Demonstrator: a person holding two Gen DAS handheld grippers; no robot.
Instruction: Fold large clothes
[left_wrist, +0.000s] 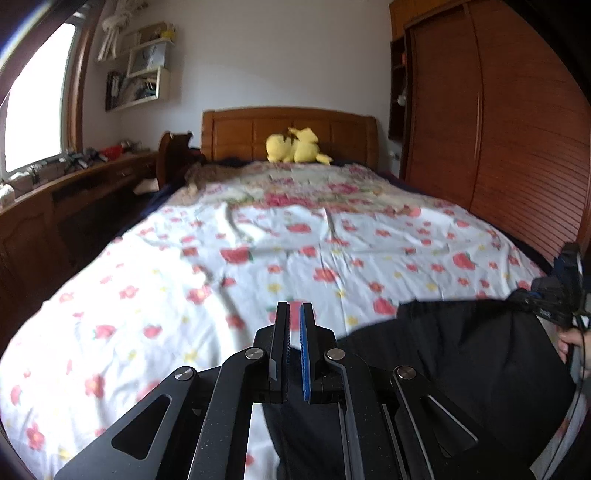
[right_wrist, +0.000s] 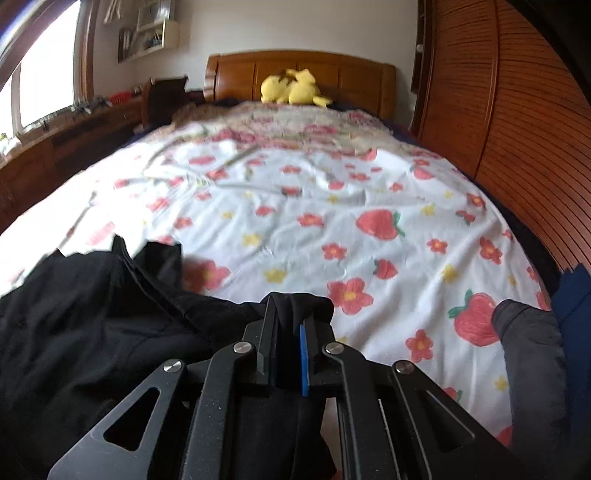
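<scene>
Your left hand-held gripper sits low over the near end of the bed, its fingers drawn nearly together with only a thin slit between them at the tips; dark cloth shows between them lower down, but you cannot tell from this view whether they actually pinch it. The black garment lies bunched on the strawberry-print sheet just to the right of that gripper and spreads toward the bed's right edge. Further right, your right hand-held gripper is clamped on a fold of the same black garment, the cloth bulging up between and over its fingers while the rest heaps to its left. A grey garment lies at the bed's right edge, near the wardrobe. A yellow plush toy rests against the headboard at the far end
</scene>
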